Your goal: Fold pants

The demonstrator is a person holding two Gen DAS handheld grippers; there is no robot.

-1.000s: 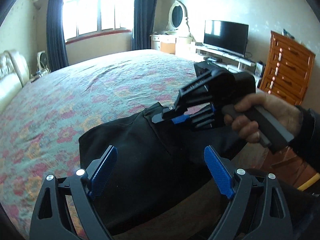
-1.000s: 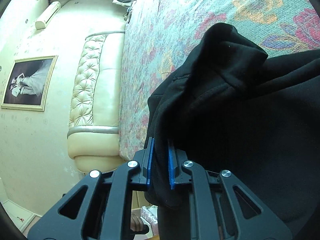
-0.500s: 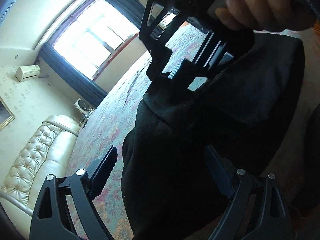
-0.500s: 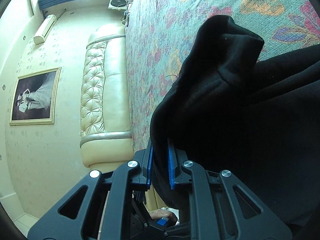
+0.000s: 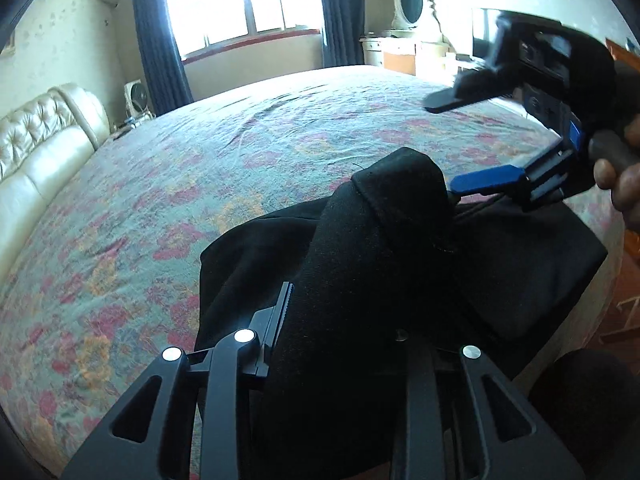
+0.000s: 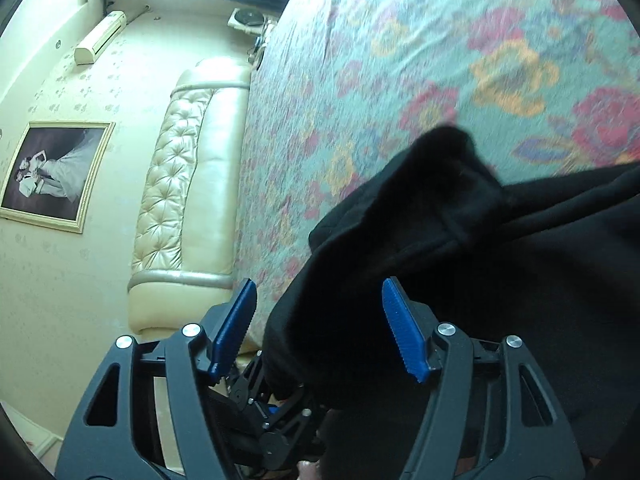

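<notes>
Black pants [image 5: 400,208] lie bunched at the near edge of a floral bed [image 5: 180,168]. A raised fold of them runs down between the jaws of my left gripper [image 5: 344,312]. Those jaws are closing and press the cloth, which hides the right finger. To the upper right my right gripper [image 5: 444,144] hangs over the pants, a hand [image 5: 624,184] on its handle. In the right wrist view the right gripper [image 6: 320,308] is opening. Its blue pads stand wide with the pants [image 6: 440,220] loose between them. The left gripper [image 6: 260,412] shows below.
A cream tufted headboard [image 5: 40,140] bounds the bed at the left; it also shows as the headboard [image 6: 188,160] in the right wrist view. Behind the bed are a window, a dressing table with an oval mirror [image 5: 412,0] and a TV. The bed edge drops to the floor at right.
The right gripper's pads have parted and let go of the pants' edge. The left gripper, wide open before, has come down and closed on a fold of the pants.
</notes>
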